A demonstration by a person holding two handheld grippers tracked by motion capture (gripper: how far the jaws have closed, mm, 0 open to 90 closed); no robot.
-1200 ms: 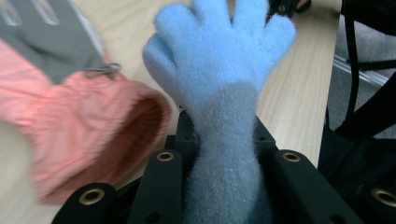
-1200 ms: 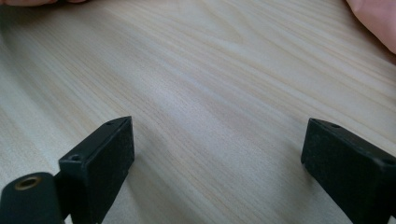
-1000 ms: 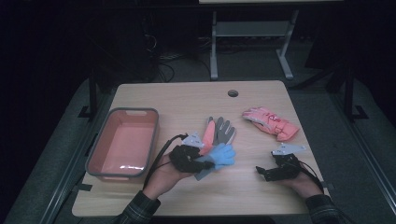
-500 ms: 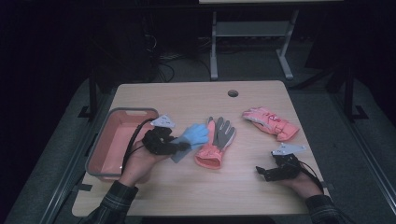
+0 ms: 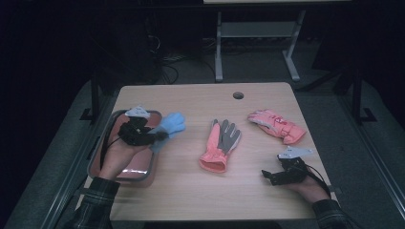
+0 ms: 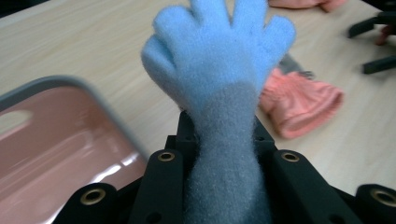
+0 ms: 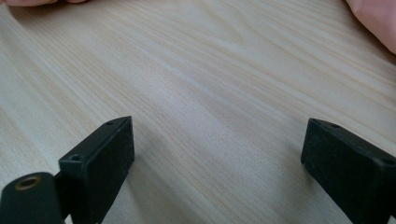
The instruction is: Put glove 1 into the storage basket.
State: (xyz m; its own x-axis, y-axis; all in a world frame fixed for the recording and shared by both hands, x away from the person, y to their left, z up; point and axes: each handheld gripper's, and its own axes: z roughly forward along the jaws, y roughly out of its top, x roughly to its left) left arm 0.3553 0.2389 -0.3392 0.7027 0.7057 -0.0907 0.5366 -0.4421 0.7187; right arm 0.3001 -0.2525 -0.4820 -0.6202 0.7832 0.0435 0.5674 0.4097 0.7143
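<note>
On the table (image 5: 191, 191), biggest first: the pink tray (image 5: 102, 160) sits under the left gripper (image 5: 160, 136), right below its fingers, and that's plainly where things are headed. Off the fingertips and out on the bare wood lies the orange glove (image 5: 217, 148), palm showing grey, and beyond it, well apart, the pink glove (image 5: 277, 125). Now the one that counts — the blue glove (image 6: 219, 60). The left gripper has it by the grey cuff, jaws clamped tight on the fleece, and the blue fingers stick out past the fingertips, hanging over the tray's near rim and the wood beside it. In the left gripper view the tray's rim (image 6: 56, 84) sits just to one side of the jaws.

Over at the right gripper (image 7: 215, 149), the jaws stand wide apart with nothing but wood grain between them, resting low by the table edge.

So my read: this is the carry, glove lifted and arriving at the tray. Next it wants the left hand brought fully over the tray's floor, lowered a touch, then the jaws let go so the whole glove lands inside and doesn't drape over the rim.
</note>
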